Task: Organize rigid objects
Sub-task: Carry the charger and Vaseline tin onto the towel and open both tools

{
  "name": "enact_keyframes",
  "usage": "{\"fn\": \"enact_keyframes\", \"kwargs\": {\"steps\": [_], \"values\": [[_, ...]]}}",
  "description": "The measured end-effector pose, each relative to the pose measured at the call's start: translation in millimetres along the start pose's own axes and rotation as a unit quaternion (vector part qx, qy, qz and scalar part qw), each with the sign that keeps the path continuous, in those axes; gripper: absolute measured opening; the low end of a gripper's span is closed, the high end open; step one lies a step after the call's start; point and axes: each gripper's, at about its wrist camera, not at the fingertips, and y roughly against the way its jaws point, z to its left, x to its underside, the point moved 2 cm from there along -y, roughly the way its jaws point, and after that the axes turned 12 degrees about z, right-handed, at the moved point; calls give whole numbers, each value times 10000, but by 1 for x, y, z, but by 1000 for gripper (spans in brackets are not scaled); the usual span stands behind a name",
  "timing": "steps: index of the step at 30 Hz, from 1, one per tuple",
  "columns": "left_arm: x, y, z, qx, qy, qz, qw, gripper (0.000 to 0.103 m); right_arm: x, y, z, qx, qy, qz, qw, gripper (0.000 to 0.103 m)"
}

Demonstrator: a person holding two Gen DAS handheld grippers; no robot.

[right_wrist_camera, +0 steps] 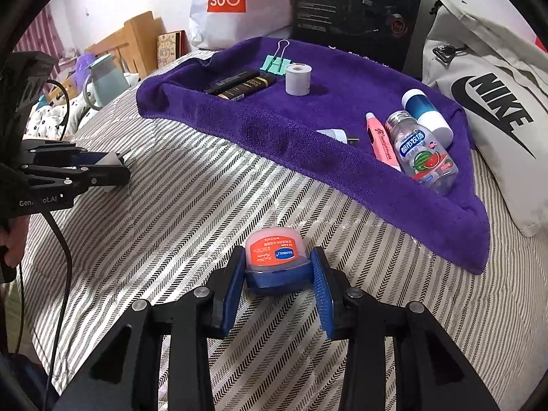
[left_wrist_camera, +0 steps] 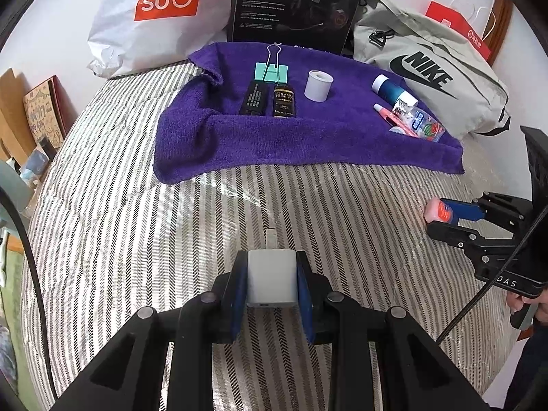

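Purple terry towel (left_wrist_camera: 308, 144) lies spread over the far part of our bed, on the grey-and-white striped bedspread (left_wrist_camera: 137, 239). With our left gripper (left_wrist_camera: 272, 284) we hold a small white cube-shaped plug charger (left_wrist_camera: 271, 281); its jaws are clenched on the charger's two sides, just above the stripes and well short of the towel. With our right gripper (right_wrist_camera: 279, 274) we hold a small round pink jar of balm with a blue lid (right_wrist_camera: 274, 257); its jaws are grasping the lid end, and the jar sits low over the bedspread near the towel's front edge.

On the towel's left half we see a mint-green binder clip (left_wrist_camera: 272, 70), and touching its near side two dark tubes lying side by side (left_wrist_camera: 270, 99), with a short white roll (left_wrist_camera: 318, 85) standing upright just beside them. On the right half lie a blue bottle with white ends (right_wrist_camera: 426, 113), a clear plastic bottle with a watermelon label (right_wrist_camera: 424, 154) and a pink tube (right_wrist_camera: 380, 140), all close together, and near them a small white plug (right_wrist_camera: 337, 135).

Behind the towel stand a white Miniso bag (left_wrist_camera: 154, 17), a black printed box (left_wrist_camera: 294, 3) and a grey Nike bag (left_wrist_camera: 428, 75).
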Motion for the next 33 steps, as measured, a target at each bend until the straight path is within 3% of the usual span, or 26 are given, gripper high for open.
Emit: {"fn": "enact_keyframes", "kwargs": {"steps": [5, 19, 26, 33], "values": [[-4, 10, 1, 101, 8, -83, 9999, 25, 2, 11, -6, -286, -110, -47, 9995, 37], [-48, 37, -10, 182, -151, -286, 9993, 25, -16, 41, -28, -457, -287, -322, 9980, 37], [-83, 38, -12, 139, -171, -352, 9991, 25, -50, 51, -49, -490, -299, -494, 9971, 37], [-107, 29, -1, 123, -119, -348, 9992, 25, -101, 27, -68, -416, -288, -373, 9980, 37]]}}
